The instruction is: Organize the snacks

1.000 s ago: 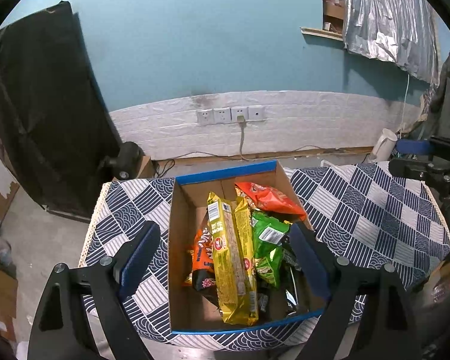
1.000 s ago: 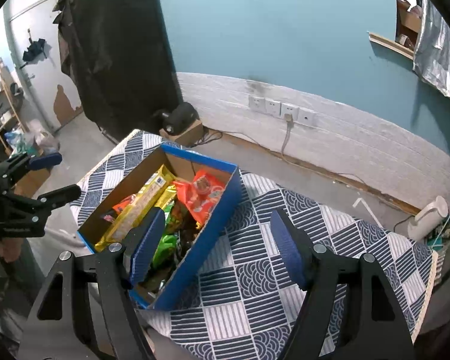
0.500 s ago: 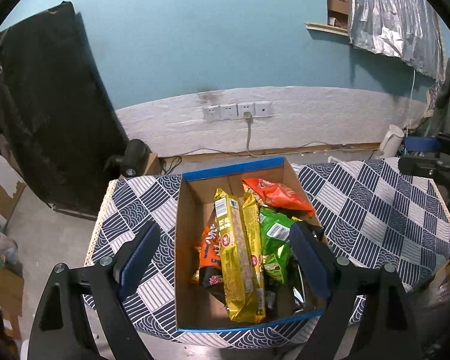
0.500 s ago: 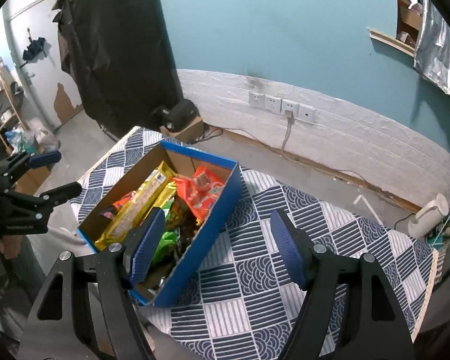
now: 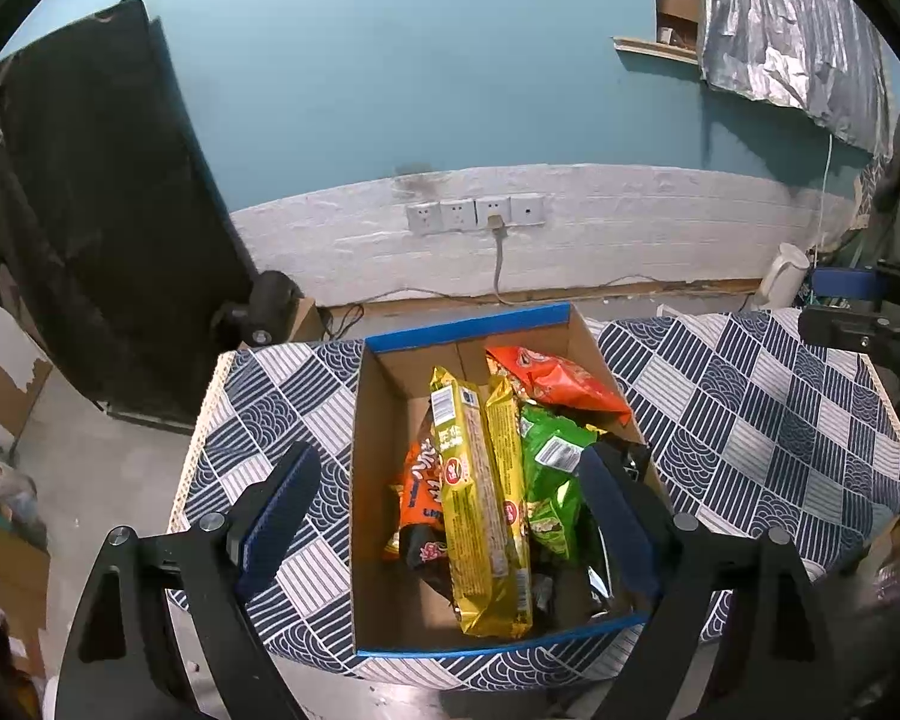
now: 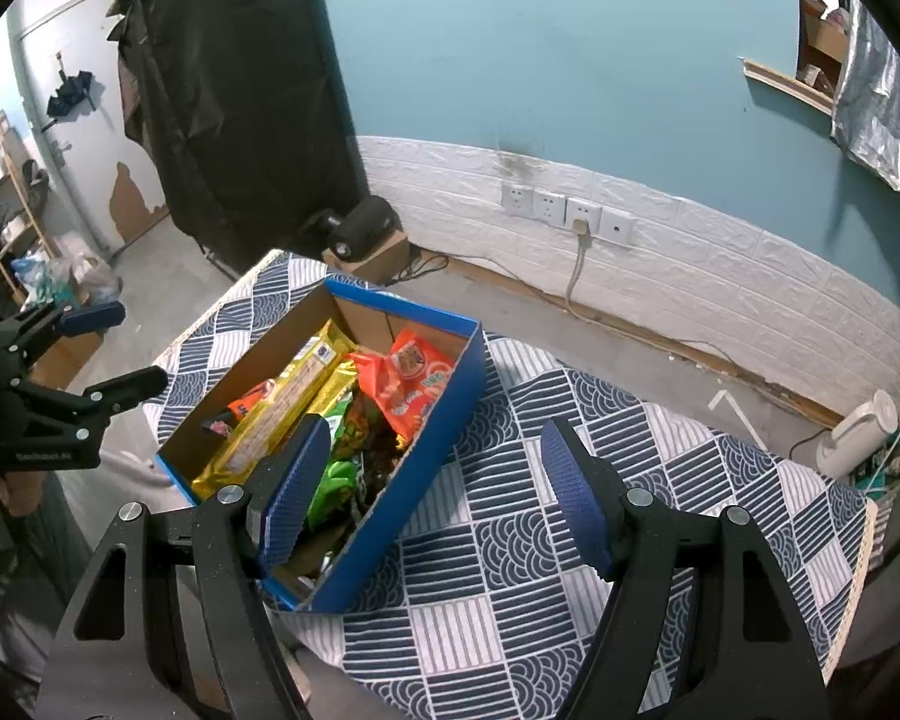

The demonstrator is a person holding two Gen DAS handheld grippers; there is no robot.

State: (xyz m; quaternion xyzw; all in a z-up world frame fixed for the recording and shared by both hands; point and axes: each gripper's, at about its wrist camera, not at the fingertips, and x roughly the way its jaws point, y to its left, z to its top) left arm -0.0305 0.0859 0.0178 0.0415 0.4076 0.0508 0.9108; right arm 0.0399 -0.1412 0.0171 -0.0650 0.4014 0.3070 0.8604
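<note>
1. While both claws hang spread and empty, the left claw (image 5: 444, 516) hovers over the near end of the box (image 5: 366, 480); the right claw (image 6: 432, 486) straddles its right wall.
2. All visible snacks lie in the box on the table (image 6: 570, 540): yellow packs (image 5: 480, 498), green bags (image 5: 552, 474), an orange bag (image 5: 558, 384).
3. That fits sorting about to start or just finished; I cannot say which.
4. Dark packets at the bottom stay unreadable.
</note>
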